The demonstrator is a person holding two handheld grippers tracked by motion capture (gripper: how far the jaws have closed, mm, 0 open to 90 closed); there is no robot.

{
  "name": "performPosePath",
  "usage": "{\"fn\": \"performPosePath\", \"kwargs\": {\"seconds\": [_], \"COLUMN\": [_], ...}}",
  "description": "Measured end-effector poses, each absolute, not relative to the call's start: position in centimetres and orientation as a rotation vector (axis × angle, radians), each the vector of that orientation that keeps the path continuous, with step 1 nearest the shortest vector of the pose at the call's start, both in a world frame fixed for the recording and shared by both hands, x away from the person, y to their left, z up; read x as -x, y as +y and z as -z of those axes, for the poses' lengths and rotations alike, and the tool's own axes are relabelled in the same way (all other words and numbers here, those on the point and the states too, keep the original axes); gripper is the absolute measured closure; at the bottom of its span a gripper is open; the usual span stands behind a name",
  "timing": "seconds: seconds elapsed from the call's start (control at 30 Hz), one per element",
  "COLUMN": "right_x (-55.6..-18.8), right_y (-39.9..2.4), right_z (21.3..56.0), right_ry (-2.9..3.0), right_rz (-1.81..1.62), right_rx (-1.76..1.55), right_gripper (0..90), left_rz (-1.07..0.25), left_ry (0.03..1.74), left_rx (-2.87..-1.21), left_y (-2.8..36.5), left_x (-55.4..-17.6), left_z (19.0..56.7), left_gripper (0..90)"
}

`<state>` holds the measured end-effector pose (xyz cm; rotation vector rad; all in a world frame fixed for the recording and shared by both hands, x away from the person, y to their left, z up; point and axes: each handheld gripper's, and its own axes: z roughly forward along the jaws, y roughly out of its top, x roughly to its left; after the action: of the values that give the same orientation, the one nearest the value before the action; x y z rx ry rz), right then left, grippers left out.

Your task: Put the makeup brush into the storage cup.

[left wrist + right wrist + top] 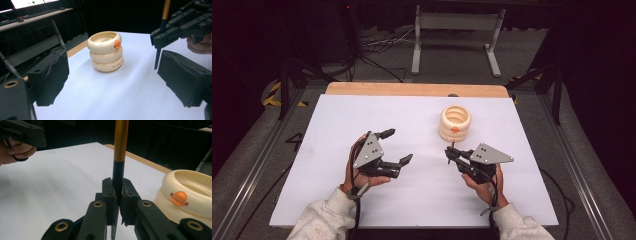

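A cream holder (455, 122) shaped like three stacked rings, with an orange button on its side, stands upright on the white table (337, 115), right of centre. My right gripper (451, 154) sits just in front of it, shut on a thin pen (120, 142) with a gold upper shaft and a black lower part, held upright. In the left gripper view the pen (163, 15) hangs to the right of the holder (106, 51), apart from it. My left gripper (397, 146) rests left of centre, open, with nothing between its pads (50, 75).
A wooden strip (412, 89) runs along the table's far edge. Beyond it, a white metal stand (457, 20) and loose cables (377, 45) lie on the dark floor. Metal rails (257, 155) flank the table on both sides.
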<state>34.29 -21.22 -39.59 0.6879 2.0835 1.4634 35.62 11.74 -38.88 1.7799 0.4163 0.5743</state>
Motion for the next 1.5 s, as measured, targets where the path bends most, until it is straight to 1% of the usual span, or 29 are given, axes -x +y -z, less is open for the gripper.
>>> {"fn": "performPosePath", "kwargs": {"seconds": [0.03, 0.1, 0.17, 0.27, 0.4, 0.6, 0.77, 0.83, 1.27, 1.5], "right_x": [-34.3, -34.3, -34.4, -34.4, -34.5, -34.7, -35.0, -35.2, -37.1, -38.1], "right_y": [-21.3, -21.4, -21.5, -21.7, -22.0, -22.3, -22.7, -22.7, -22.9, -23.0], "right_z": [39.6, 39.5, 39.4, 39.3, 39.1, 38.6, 37.9, 37.5, 35.2, 34.3], "right_ry": [2.085, 2.080, 2.076, 2.071, 2.062, 2.052, 2.030, 2.024, 1.989, 1.974], "right_rz": [-1.462, -1.460, -1.459, -1.453, -1.454, -1.450, -1.465, -1.456, -1.442, -1.430], "right_rx": [-0.687, -0.686, -0.690, -0.689, -0.692, -0.690, -0.702, -0.697, -0.685, -0.687], "right_gripper": [83.8, 83.8, 83.8, 83.9, 83.8, 83.8, 83.8, 83.8, 83.8, 83.8], "left_rz": [-0.583, -0.596, -0.584, -0.602, -0.613, -0.634, -0.624, -0.644, -0.636, -0.615], "left_ry": [0.420, 0.423, 0.434, 0.460, 0.480, 0.499, 0.500, 0.503, 0.571, 0.593], "left_rx": [-1.790, -1.801, -1.803, -1.793, -1.769, -1.780, -1.785, -1.791, -1.798, -1.789], "left_y": [12.1, 12.5, 13.2, 13.9, 15.0, 16.0, 16.8, 17.2, 20.3, 21.2], "left_x": [-35.6, -35.5, -35.4, -35.2, -34.8, -34.3, -34.0, -33.8, -32.6, -32.1], "left_z": [39.1, 39.6, 40.0, 40.4, 40.6, 41.2, 41.4, 41.5, 42.7, 43.3], "left_gripper": [10.1, 6.2, 5.5, 3.5, 3.7, 4.5, 4.8, 4.7, 3.6, 4.2]}}
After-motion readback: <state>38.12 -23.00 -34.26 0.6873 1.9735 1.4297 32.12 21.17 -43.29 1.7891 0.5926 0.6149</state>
